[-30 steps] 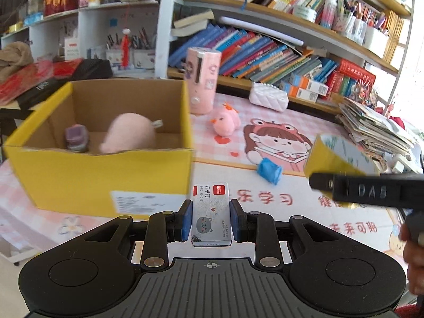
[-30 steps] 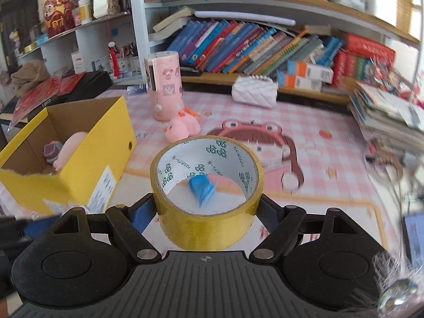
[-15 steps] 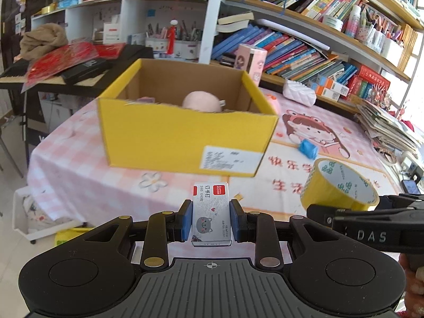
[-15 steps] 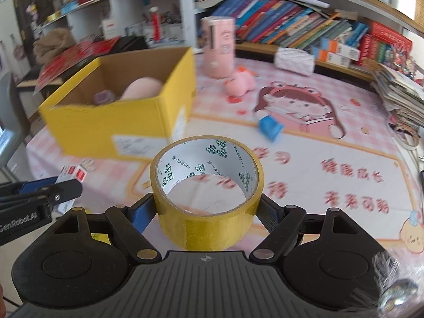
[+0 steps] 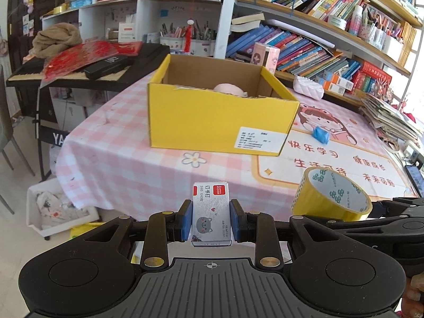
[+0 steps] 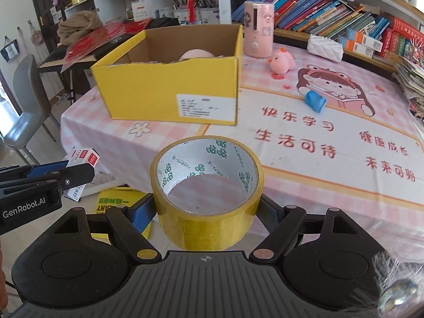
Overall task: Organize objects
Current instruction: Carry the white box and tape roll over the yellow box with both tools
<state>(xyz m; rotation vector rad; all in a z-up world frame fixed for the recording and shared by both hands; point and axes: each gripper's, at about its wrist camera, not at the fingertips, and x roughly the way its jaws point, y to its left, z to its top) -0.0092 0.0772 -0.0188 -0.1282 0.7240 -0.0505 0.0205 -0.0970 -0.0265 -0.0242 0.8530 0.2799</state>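
My left gripper (image 5: 211, 221) is shut on a small white staple box (image 5: 211, 212) with a red label and a grey cat face. The right gripper (image 6: 206, 212) is shut on a yellow tape roll (image 6: 206, 185), which also shows at the right of the left wrist view as the tape roll (image 5: 331, 198). Both grippers hang off the near edge of the table, in front of the open yellow cardboard box (image 5: 220, 116), also seen as box (image 6: 169, 92). A pink plush (image 6: 196, 54) lies inside it. The staple box (image 6: 82, 169) shows at the left of the right wrist view.
On the pink checked tablecloth (image 6: 318, 159) lie a small blue object (image 6: 315, 100), a pink pig toy (image 6: 282, 59), a pink cylinder (image 6: 258, 29) and a white quilted pouch (image 6: 324, 47). Bookshelves stand behind. A grey chair (image 6: 23, 106) and a keyboard stand are at the left; a white bin (image 5: 55, 209) sits on the floor.
Both grippers have pulled back from the yellow box toward the near table edge, carrying the staple box and the tape roll; the box and table now look farther away.
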